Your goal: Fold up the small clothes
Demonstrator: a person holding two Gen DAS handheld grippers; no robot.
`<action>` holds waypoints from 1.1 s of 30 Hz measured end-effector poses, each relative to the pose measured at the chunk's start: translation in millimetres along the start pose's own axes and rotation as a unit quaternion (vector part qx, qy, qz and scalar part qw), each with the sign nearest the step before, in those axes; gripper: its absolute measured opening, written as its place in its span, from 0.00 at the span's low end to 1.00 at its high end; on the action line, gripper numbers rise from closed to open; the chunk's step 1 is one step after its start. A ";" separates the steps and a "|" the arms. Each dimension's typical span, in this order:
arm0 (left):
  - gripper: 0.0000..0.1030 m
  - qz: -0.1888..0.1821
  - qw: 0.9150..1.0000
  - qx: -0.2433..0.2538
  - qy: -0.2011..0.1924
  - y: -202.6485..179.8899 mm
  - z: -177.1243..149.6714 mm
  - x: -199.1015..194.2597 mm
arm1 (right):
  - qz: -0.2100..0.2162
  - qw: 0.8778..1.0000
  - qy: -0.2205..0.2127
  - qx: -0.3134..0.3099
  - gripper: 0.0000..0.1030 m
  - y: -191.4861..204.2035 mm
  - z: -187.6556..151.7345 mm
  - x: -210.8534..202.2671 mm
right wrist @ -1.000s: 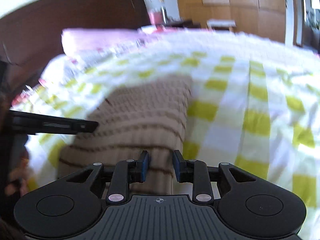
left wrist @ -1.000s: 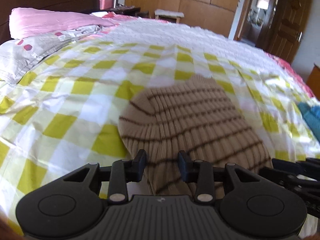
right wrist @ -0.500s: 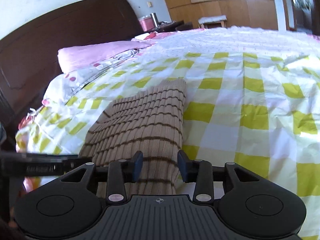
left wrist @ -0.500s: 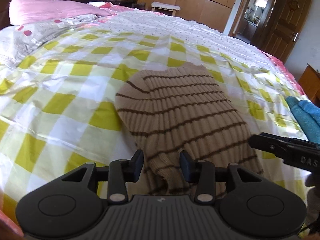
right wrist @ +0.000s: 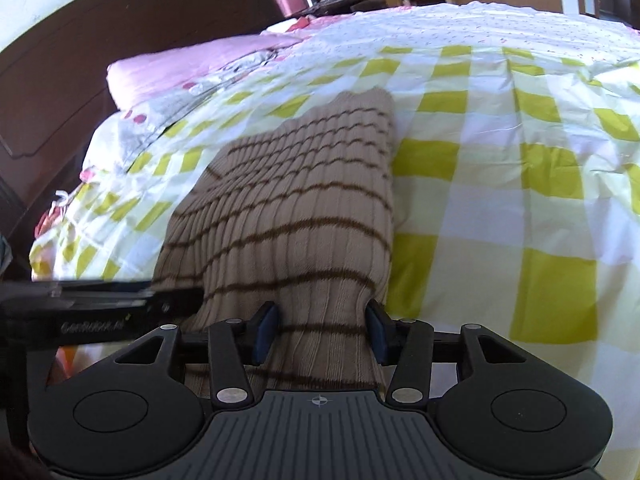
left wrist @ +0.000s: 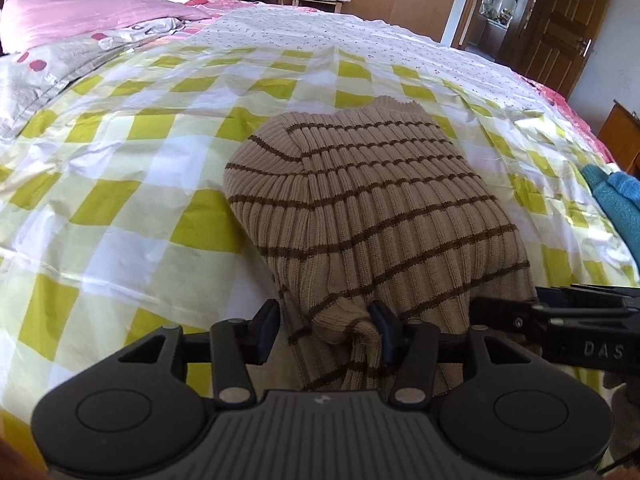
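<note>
A beige knit sweater with thin brown stripes (left wrist: pixel 360 200) lies folded on the yellow-and-white checked bedspread (left wrist: pixel 120 184). My left gripper (left wrist: pixel 326 328) is at the sweater's near edge. Its jaws are opening, a bunched bit of hem rests loose between them, and there is a gap at the left pad. In the right wrist view the same sweater (right wrist: pixel 304 200) runs away from my right gripper (right wrist: pixel 322 328). Those jaws are opening too, with the near edge lying flat and unpinched between them. Each gripper shows at the side of the other's view.
A pink pillow (left wrist: pixel 80 20) and a grey printed one lie at the head of the bed by the dark headboard (right wrist: pixel 100 40). A blue cloth (left wrist: pixel 616 200) sits at the right edge. Wooden wardrobes and a door (left wrist: pixel 560 20) stand beyond the bed.
Both grippers' jaws have spread wider and let go of the sweater's near edge. The right wrist view has steadied after a blurred swing.
</note>
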State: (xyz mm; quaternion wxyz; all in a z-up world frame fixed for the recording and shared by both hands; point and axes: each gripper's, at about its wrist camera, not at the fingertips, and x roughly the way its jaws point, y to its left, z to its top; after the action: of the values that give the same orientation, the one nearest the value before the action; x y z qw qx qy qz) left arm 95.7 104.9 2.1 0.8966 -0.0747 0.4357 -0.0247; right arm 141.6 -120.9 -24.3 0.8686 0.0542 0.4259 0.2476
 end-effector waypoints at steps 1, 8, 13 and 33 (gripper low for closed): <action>0.57 0.003 1.000 0.004 0.000 0.5 0.1 0.1 | -0.004 1.000 0.001 -0.011 0.45 4.6 -1.7 0.0; 0.58 0.014 1.000 0.018 -0.004 -2.6 -0.6 -3.2 | -0.028 0.999 -0.012 -0.021 0.47 13.0 -3.4 -11.8; 0.58 0.025 0.999 0.034 -0.007 -7.6 -1.1 -8.0 | -0.050 0.996 -0.038 -0.055 0.46 23.8 -6.3 -28.5; 0.70 0.064 0.996 0.059 -0.001 -18.2 -4.0 -10.0 | -0.080 0.995 -0.023 -0.060 0.46 30.3 -14.5 -26.5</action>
State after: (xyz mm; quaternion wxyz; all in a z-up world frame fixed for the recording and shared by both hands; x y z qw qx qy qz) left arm 86.8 87.5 10.2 0.8996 0.0063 0.4367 0.0070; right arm 105.2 -108.8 -5.3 0.8966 -0.0267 0.3934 0.2016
